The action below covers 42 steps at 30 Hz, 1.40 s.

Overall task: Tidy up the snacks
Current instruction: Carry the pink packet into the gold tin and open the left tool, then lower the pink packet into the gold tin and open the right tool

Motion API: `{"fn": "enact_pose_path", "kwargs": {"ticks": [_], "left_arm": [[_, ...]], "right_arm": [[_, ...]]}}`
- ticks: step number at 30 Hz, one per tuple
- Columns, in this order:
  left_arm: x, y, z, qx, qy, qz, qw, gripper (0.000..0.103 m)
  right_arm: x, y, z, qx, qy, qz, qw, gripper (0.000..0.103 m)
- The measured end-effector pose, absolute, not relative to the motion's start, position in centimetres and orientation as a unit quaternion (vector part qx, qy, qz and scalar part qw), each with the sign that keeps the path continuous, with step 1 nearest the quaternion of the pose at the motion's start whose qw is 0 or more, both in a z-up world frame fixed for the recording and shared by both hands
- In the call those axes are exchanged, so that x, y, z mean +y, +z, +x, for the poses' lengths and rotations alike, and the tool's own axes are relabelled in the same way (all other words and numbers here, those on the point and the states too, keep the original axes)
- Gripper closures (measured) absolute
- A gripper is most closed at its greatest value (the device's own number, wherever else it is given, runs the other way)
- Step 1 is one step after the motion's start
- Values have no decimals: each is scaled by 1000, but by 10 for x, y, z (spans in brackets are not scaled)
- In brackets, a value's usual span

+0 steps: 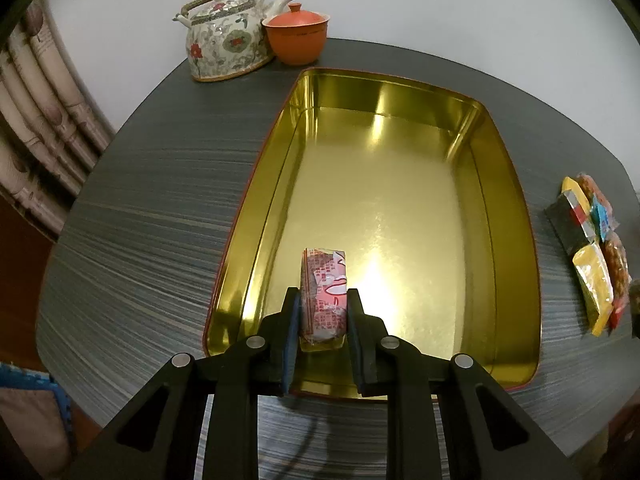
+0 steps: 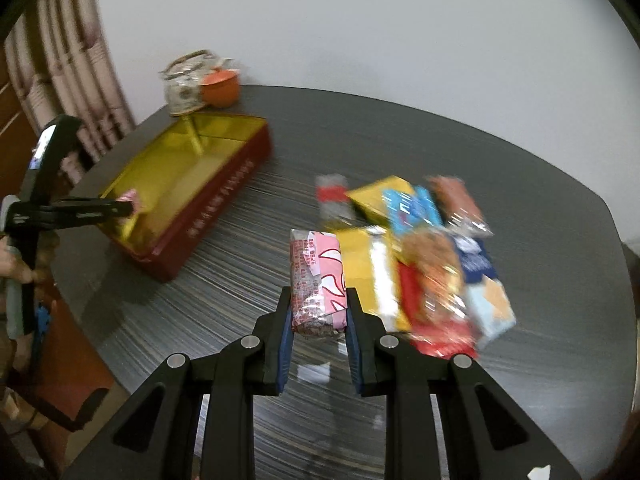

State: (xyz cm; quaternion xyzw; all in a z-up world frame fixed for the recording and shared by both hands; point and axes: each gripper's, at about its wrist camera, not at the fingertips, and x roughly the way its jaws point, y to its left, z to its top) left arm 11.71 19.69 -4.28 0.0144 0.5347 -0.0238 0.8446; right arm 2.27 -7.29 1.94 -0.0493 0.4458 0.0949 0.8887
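My left gripper is shut on a pink wrapped snack bar, held low inside the near end of the gold-lined tin. From the right wrist view the same tin shows red outer walls, and the left gripper reaches over its near-left corner. My right gripper is shut on a second pink wrapped snack bar, held above the dark table. A pile of loose snack packets lies just right of it, blurred by motion. The pile also sits at the right edge of the left wrist view.
A flowered teapot and an orange lidded cup stand at the table's far edge behind the tin. A white wall runs behind the dark striped table, with curtains to the left. A person's hand holds the left gripper's handle.
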Motion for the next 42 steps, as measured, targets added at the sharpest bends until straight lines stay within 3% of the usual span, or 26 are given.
{"fn": "enact_pose_path", "kwargs": {"ticks": [26, 36, 42], "left_arm": [[195, -35, 114, 528, -22, -1, 849, 78], [203, -8, 106, 490, -55, 19, 870, 69], [234, 4, 113, 465, -25, 13, 885, 55]], "right_arm": [[19, 21, 73, 441, 173, -62, 879, 82], [39, 15, 85, 443, 192, -68, 873, 82], [56, 10, 90, 445, 207, -78, 868, 82]]}}
